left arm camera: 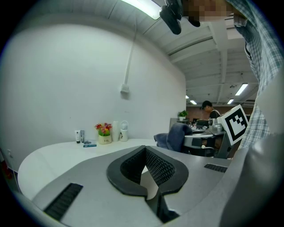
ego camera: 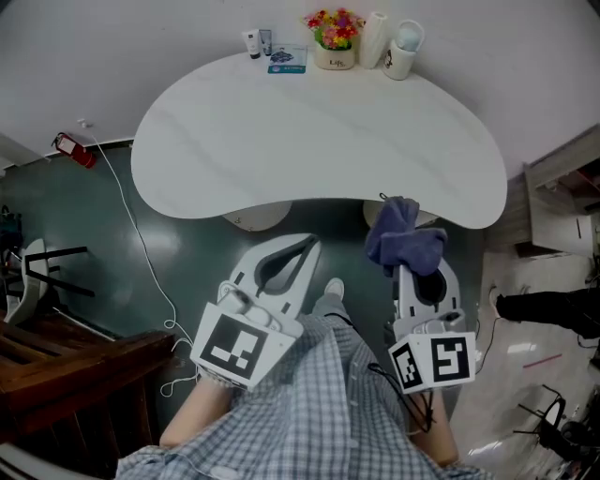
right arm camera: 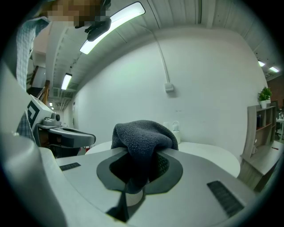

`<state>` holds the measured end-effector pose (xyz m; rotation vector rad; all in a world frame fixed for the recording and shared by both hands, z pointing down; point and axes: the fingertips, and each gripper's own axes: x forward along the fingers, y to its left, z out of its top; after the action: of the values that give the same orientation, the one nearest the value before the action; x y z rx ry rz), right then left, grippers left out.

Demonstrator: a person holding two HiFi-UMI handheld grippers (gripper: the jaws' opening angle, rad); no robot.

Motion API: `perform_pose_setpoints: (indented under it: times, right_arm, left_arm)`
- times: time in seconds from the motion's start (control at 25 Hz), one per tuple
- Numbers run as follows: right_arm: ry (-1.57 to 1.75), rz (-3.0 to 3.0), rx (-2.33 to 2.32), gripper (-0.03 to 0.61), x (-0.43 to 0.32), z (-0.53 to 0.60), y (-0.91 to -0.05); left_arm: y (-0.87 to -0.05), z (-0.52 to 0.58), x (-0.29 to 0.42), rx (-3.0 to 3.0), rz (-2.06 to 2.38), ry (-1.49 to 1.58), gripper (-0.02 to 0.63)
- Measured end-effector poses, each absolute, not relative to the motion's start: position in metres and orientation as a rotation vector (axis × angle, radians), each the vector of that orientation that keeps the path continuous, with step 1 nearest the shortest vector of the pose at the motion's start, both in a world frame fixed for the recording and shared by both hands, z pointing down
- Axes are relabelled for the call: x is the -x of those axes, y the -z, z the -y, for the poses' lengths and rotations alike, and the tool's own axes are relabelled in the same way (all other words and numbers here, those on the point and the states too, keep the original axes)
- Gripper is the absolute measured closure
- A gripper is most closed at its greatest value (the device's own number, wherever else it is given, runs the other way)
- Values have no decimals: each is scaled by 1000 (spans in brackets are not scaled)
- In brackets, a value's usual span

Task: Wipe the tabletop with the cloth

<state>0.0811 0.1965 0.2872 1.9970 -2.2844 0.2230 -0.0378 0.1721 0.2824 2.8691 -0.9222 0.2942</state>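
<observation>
Cloth gripped, wipe not begun: the right claw [ego camera: 405, 270] is clamped on the bunched cloth [ego camera: 403, 239], held up by the near edge of the counter [ego camera: 281, 150], and the left claw [ego camera: 312, 243] is closed on nothing. Next move likely calls for pressing the cloth flat on the counter, clear of the flowers [ego camera: 335, 28] at the far edge. Only the head view shows the whole counter, and only the right gripper view shows the cloth running down between the pads.

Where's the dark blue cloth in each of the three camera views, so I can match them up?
Head view: cloth right of centre, bunched at the right gripper tips, by the table's near edge.
Left gripper view: cloth right of centre, in the middle distance.
Right gripper view: cloth dead centre, clamped between the jaws.
Shared landmark: the white table.
</observation>
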Motion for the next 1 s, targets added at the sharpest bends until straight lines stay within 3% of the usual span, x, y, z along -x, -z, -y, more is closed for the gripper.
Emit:
perform_pose_setpoints:
  times: [0.56, 1.0]
  right_arm:
    - [-221, 2383, -1871, 541, -152, -107, -284]
    - [-281, 2424, -1790, 541, -161, -73, -298]
  left_arm:
    - [-275, -96, -30, -2813, 1071, -296, 612]
    - [-278, -67, -35, -2750, 1162, -337, 612]
